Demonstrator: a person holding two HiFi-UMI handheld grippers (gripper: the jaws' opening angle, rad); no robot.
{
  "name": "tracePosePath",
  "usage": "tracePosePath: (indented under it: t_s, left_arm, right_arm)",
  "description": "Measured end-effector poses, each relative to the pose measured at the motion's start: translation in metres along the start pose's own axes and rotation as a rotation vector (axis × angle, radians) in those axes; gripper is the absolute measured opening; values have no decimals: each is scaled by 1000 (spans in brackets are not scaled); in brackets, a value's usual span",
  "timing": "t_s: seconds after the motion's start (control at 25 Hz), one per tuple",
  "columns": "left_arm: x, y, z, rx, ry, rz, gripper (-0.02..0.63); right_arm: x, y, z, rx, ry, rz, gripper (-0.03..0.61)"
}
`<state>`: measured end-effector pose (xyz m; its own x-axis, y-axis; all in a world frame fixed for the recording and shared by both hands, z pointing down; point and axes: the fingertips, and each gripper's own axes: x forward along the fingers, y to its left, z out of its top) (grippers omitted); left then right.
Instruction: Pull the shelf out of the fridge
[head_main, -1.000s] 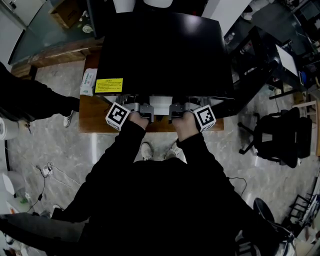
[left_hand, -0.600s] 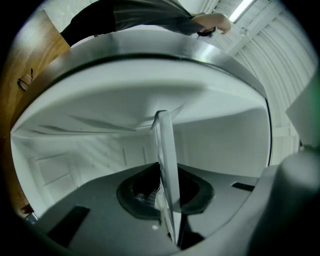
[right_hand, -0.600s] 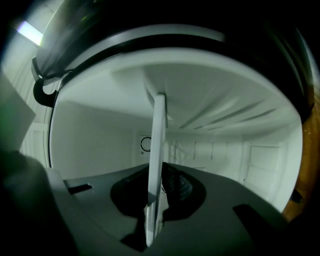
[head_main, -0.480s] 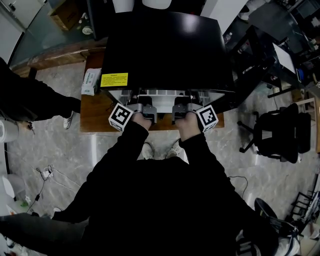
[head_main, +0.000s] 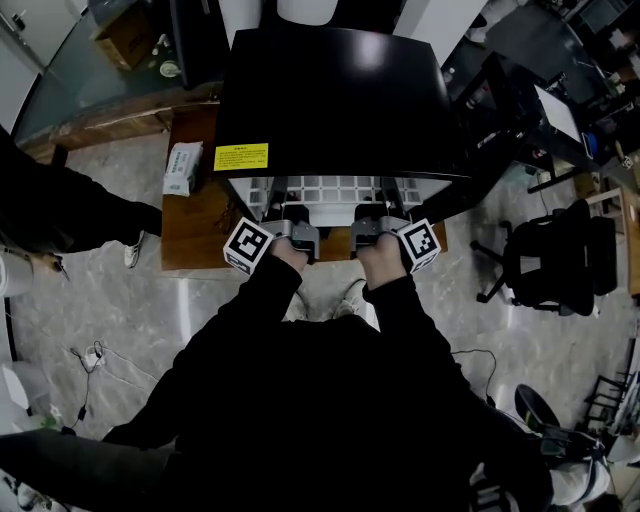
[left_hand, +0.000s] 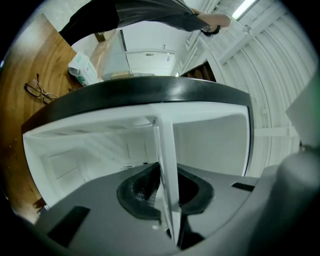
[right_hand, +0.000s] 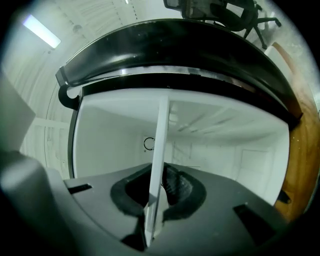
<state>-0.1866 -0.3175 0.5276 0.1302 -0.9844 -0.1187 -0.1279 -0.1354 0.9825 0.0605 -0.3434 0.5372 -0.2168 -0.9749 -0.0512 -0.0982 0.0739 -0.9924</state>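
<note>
A black mini fridge stands on a wooden table. Its white wire shelf sticks out of the front opening toward me. My left gripper and right gripper sit side by side at the shelf's front edge, each shut on it. In the left gripper view the white shelf edge runs edge-on between the dark pads of the left gripper, with the white fridge interior behind. The right gripper view shows the same: the shelf is pinched in the right gripper.
A white tissue pack lies on the table left of the fridge, and glasses lie on the wood. Another person stands at the left. A black office chair and desks stand at the right.
The shelf has slid further out of the fridge, with more of its grid showing. Both grippers moved back toward me while holding it.
</note>
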Motion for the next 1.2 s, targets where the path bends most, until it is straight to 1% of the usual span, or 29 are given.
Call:
tracePosePath:
  t_s: [0.12, 0.28, 0.48, 0.68, 0.96, 1.2]
  left_arm:
    - [-2, -1, 1, 4, 20, 0, 43]
    - [-17, -2, -3, -9, 24, 9, 41]
    - [-28, -2, -10, -10, 15, 15, 40]
    - [-28, -4, -9, 21, 19, 35, 40]
    - [-40, -8, -11, 23, 2, 42, 40]
    - [-71, -12, -21, 20, -7, 55, 40]
  right_arm:
    - [-2, 1, -1, -4, -3, -5, 31]
    - [-18, 2, -4, 5, -3, -7, 31]
    - [-32, -1, -2, 0, 22, -14, 31]
    - [-31, 1, -2, 3, 56, -24, 31]
    - [-43, 4, -4, 13, 99, -22, 31]
    - [-75, 4, -4, 18, 130, -24, 31]
